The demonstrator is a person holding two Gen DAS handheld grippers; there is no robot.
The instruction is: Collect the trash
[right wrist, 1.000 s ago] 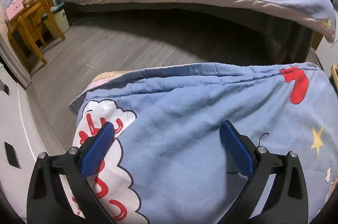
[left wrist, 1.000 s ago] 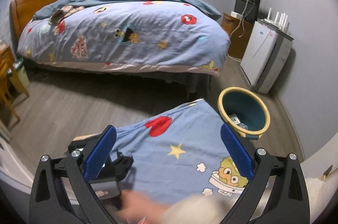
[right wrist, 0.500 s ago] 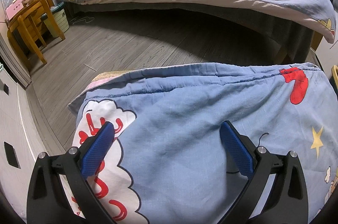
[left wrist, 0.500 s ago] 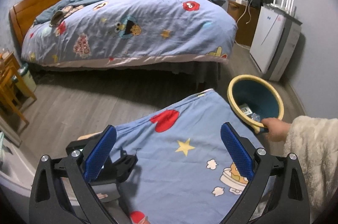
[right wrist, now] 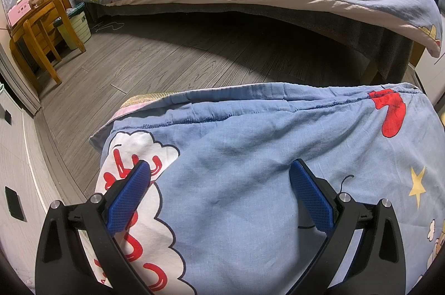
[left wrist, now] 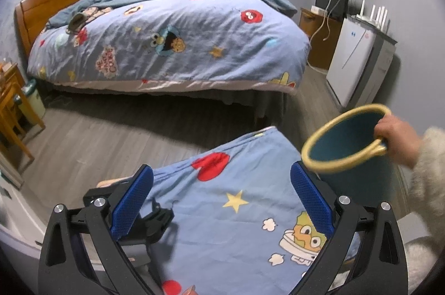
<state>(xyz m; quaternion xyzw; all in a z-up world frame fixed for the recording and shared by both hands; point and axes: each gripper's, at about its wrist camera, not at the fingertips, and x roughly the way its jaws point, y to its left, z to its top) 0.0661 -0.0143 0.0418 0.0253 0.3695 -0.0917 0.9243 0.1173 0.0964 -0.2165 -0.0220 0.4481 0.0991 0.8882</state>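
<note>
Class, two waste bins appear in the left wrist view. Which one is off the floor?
The teal bin with the yellow rim, held by a bare hand; the pale bin stands beside the wooden table.

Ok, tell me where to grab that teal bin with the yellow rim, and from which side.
Take the teal bin by its yellow rim, one finger inside the wall and one outside, at the near-left edge. The bin is tilted with its mouth toward the left gripper, so that edge is exposed. A bare hand already holds the right side at the handle, so come from the left, away from it.
</note>
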